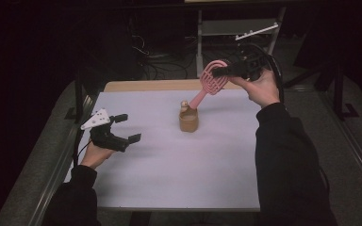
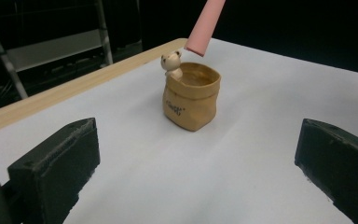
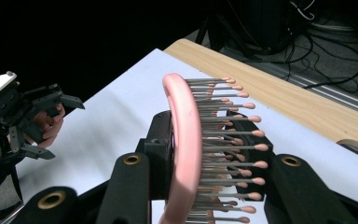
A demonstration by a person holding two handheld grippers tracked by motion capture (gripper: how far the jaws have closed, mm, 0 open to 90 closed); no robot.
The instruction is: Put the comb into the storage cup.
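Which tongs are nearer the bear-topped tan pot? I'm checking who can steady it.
Left. The left tongs hang open beside the tan pot, apart from it. The right tongs are raised behind it, gripping the pink hairbrush by its head.

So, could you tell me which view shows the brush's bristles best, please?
The right gripper view: the pink hairbrush sits edge-on between the right gripper jaws, its tipped bristles clear. The high view shows its openwork head; the left gripper view shows its handle end over the pot.
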